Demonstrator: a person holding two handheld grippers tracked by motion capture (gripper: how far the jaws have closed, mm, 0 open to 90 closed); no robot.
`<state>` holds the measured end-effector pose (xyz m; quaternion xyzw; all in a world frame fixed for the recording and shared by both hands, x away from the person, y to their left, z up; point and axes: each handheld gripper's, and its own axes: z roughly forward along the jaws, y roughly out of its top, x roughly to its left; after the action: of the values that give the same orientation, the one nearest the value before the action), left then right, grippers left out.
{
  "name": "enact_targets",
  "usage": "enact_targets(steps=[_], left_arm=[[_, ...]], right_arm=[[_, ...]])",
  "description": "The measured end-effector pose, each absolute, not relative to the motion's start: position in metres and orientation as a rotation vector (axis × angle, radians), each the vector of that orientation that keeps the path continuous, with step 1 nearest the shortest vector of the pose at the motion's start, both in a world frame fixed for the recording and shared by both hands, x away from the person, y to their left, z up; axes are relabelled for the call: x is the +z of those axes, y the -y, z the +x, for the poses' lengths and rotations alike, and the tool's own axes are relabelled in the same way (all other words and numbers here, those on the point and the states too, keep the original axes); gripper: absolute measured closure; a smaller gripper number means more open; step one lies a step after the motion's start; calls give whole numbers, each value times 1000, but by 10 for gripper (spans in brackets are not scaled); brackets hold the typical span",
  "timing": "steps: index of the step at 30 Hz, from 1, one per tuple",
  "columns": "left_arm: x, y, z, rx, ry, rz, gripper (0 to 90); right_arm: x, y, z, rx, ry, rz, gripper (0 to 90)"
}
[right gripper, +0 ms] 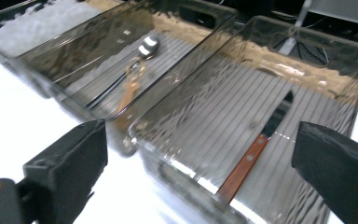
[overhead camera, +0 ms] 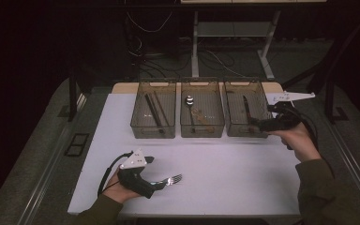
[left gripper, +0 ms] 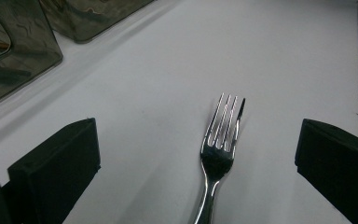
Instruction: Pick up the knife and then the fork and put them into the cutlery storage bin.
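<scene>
On the near left of the white table (overhead camera: 225, 173), a fork (overhead camera: 172, 179) is seen lying flat, its tines pointing away from the left gripper (overhead camera: 161, 183). That gripper is held low over the fork's handle end, and in the left gripper view its jaws are spread wide, one on each side of the fork (left gripper: 219, 149), with clear table showing between each pad and the metal. Nothing is gripped there.

Across at the far right, the right gripper (overhead camera: 258, 124) is held at the near wall of the rightmost bin (overhead camera: 258, 93). Its jaws are wide apart too, and nothing is clamped between them. A wooden-handled knife (right gripper: 256, 156) is seen lying in that bin (right gripper: 307, 60), blade pointing to the far end, apart from both pads.

Three smoky clear bins are lined up along the back of the table. A spoon (overhead camera: 189, 100) is laid in the middle bin (overhead camera: 201, 84), and dark chopsticks (overhead camera: 153, 108) are laid in the left bin (overhead camera: 136, 112).
</scene>
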<state>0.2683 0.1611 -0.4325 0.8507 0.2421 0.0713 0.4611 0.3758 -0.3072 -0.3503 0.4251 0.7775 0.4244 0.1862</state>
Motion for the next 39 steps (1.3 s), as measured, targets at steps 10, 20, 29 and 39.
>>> enact_targets(steps=[10,20,29,39], left_arm=[[-431,-165,269,169,-598,2109,0],[-429,-173,268,170,-602,2123,0],[-426,-182,265,184,-599,2136,84],[-428,-195,261,161,-570,2212,335]], right_arm=[[-376,297,331,1278,-2228,1144,36],[-412,293,293,1295,-2254,1106,36],[-434,284,266,1306,-2281,1102,36],[-441,285,260,1257,-2319,1072,36]])
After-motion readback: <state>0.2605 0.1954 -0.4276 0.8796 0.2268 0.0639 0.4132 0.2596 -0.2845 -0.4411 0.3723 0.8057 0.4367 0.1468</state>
